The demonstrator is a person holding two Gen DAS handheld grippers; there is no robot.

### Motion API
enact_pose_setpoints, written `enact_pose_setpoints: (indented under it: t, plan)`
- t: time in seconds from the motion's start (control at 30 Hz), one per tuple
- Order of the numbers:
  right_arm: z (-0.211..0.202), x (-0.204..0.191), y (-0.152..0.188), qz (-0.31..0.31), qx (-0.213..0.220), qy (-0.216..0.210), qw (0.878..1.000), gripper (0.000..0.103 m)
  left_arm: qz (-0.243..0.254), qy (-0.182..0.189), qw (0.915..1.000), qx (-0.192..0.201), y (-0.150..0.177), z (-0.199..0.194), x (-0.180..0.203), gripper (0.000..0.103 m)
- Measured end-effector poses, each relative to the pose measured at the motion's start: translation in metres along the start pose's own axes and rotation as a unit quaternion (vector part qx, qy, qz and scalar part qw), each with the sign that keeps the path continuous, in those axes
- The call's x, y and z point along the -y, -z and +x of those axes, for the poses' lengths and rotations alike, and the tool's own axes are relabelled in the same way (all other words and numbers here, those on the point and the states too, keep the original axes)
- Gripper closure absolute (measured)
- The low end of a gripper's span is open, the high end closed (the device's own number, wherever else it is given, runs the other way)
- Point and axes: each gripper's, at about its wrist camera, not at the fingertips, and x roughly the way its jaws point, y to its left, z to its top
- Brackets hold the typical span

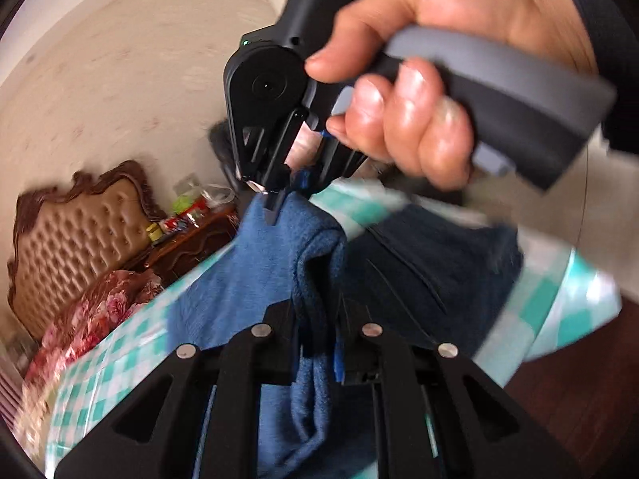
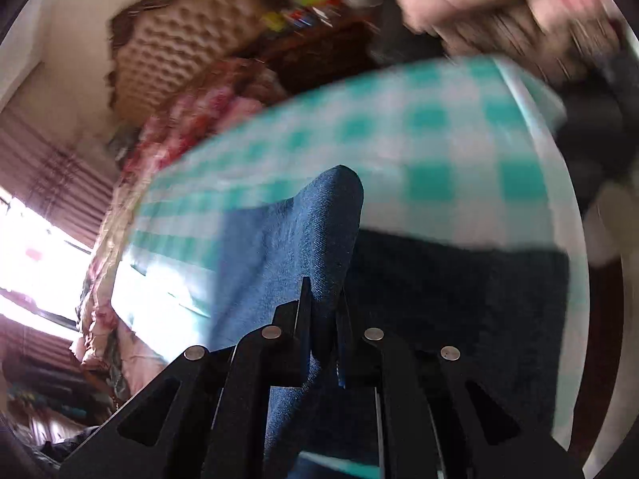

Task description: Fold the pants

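Observation:
The blue pants (image 1: 255,275) lie partly on a table with a green-and-white checked cloth (image 1: 120,355). My left gripper (image 1: 317,319) is shut on a raised fold of the pants and holds it above the table. The right gripper (image 1: 279,199), held by a hand, shows in the left wrist view, shut on the far edge of the same lifted fabric. In the right wrist view my right gripper (image 2: 323,311) is shut on a ridge of the pants (image 2: 311,231) above the checked cloth (image 2: 399,127). The darker part of the pants (image 2: 459,291) lies flat to the right.
A tufted brown headboard (image 1: 76,227) and a bed with a floral cover (image 1: 92,311) stand beyond the table. A dark wooden nightstand (image 1: 187,247) holds small colourful items. A bright window (image 2: 36,259) is at the left. Dark wood floor (image 1: 579,391) lies right of the table.

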Motion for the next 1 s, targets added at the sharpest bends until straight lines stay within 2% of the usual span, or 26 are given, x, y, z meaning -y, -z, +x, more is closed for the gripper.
enact_pose_setpoints:
  t: [0.1, 0.13, 0.17, 0.3, 0.37, 0.4, 0.43, 0.47, 0.6, 0.73, 0.83, 0.93, 1.0]
  plan:
    - [0.039, 0.043, 0.013, 0.021, -0.034, 0.020, 0.999, 0.092, 0.061, -0.016, 0.9975, -0.031, 0.027, 0.031, 0.041, 0.083]
    - [0.046, 0.051, 0.016, 0.024, -0.039, 0.011, 0.999, 0.090, 0.078, -0.027, 0.9962, -0.027, 0.032, 0.035, 0.050, 0.076]
    - [0.047, 0.055, 0.017, 0.026, -0.037, -0.001, 0.999, 0.089, 0.090, -0.038, 0.9950, -0.021, 0.037, 0.036, 0.053, 0.074]
    - [0.044, 0.056, 0.012, 0.024, -0.034, -0.009, 0.999, 0.072, 0.119, -0.062, 0.9910, -0.010, 0.044, 0.041, 0.065, 0.074]
    - [0.048, 0.053, 0.009, 0.014, -0.032, -0.001, 0.999, 0.073, 0.131, -0.062, 0.9893, -0.009, 0.044, 0.042, 0.071, 0.087]
    - [0.051, 0.049, 0.008, 0.005, -0.032, 0.008, 0.999, 0.086, 0.143, -0.063, 0.9877, -0.009, 0.046, 0.041, 0.074, 0.091]
    - [0.052, 0.044, 0.007, -0.004, -0.038, 0.009, 0.999, 0.093, 0.151, -0.066, 0.9864, -0.008, 0.046, 0.035, 0.076, 0.091]
    - [0.046, 0.047, 0.006, -0.012, -0.035, 0.009, 0.999, 0.094, 0.154, -0.070, 0.9856, -0.008, 0.044, 0.034, 0.075, 0.092]
    - [0.001, 0.037, -0.003, -0.049, 0.007, 0.002, 0.999, 0.095, 0.157, -0.099, 0.9823, 0.027, 0.014, 0.019, 0.067, 0.092]
    - [-0.040, 0.052, -0.005, -0.040, 0.049, -0.001, 0.998, 0.095, 0.176, -0.095, 0.9781, 0.055, -0.011, 0.016, 0.078, 0.092]
    - [-0.033, 0.085, 0.006, -0.014, 0.042, 0.006, 0.999, 0.095, 0.213, -0.070, 0.9734, 0.045, 0.001, 0.030, 0.109, 0.092]
    - [-0.003, 0.112, 0.016, 0.006, 0.013, 0.014, 1.000, 0.095, 0.256, -0.042, 0.9656, 0.015, 0.023, 0.048, 0.131, 0.092]
    - [-0.001, 0.115, 0.016, 0.012, 0.016, 0.002, 1.000, 0.095, 0.260, -0.045, 0.9644, 0.014, 0.028, 0.051, 0.133, 0.092]
